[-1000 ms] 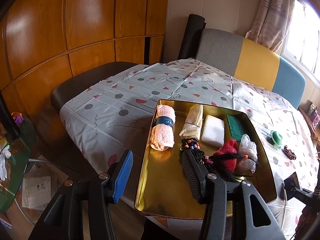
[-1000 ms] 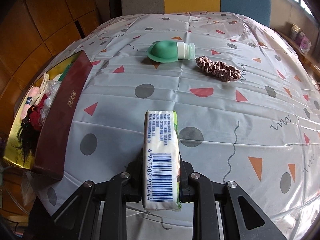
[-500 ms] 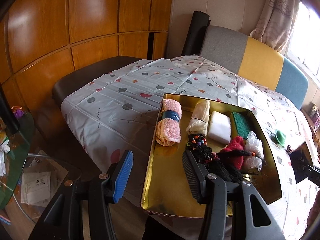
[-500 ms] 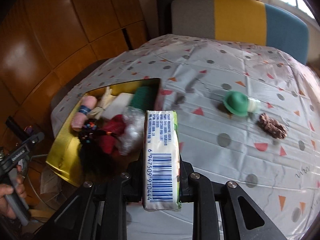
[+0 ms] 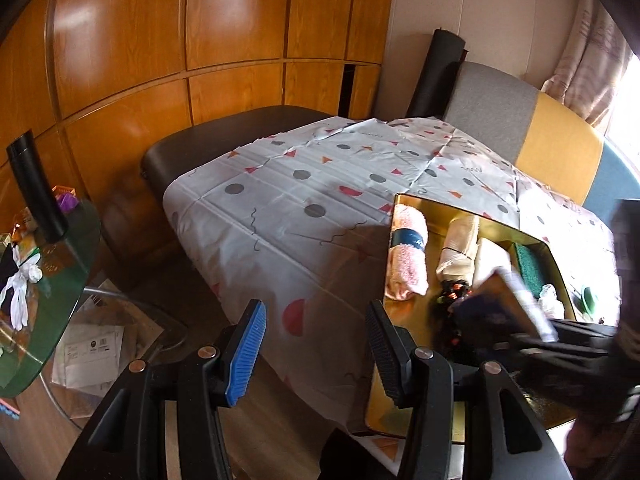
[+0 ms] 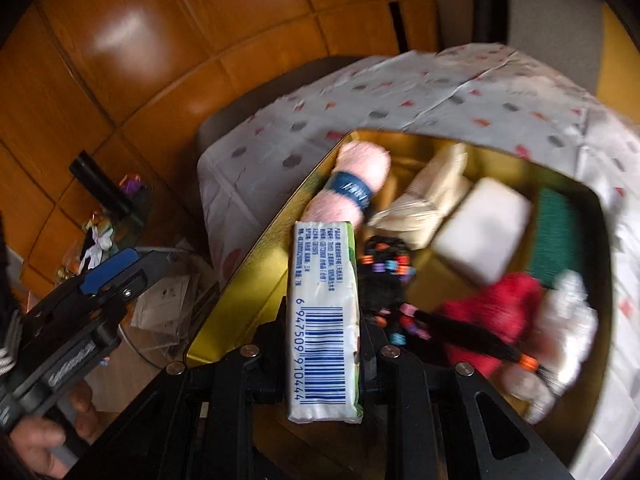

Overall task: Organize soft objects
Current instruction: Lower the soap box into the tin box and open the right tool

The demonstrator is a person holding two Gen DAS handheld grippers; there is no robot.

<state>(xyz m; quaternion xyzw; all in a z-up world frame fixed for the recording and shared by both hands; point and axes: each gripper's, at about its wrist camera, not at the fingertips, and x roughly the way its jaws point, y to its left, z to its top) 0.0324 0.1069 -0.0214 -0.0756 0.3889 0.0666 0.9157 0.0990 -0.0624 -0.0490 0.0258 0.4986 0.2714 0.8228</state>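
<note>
A: Tissue pack (image 6: 325,320), barcode side facing us, is clamped in our right claw (image 6: 320,344), one jaw pressing each long side. It hangs over the near left part of the gold tray (image 6: 256,280), not yet touching the tray floor as far as we can tell.

B: And against the claw itself?

A: Standing on edge between the pads, sticking out forward past the fingertips and back toward the camera. Our left claw (image 5: 316,348) is spread, nothing between its pads, off the tray's left edge above the floor and the surface's cloth (image 5: 304,208).

B: Risks?

A: We see three. The pack is soft, so a hard squeeze could crumple it, or it could slide out if the grip loosens mid-air. Second, the tray is crowded: pink towel roll (image 6: 352,184) just ahead, black braid with coloured beads (image 6: 384,272) just right of the pack. Letting go too far right drops it on the braid, not on bare gold.

B: Third?

A: The tray's near end looks to overhang the surface edge, we judge; a heavy set-down there could tip it. Right view is blurred too, so placement is hard to judge.
</note>
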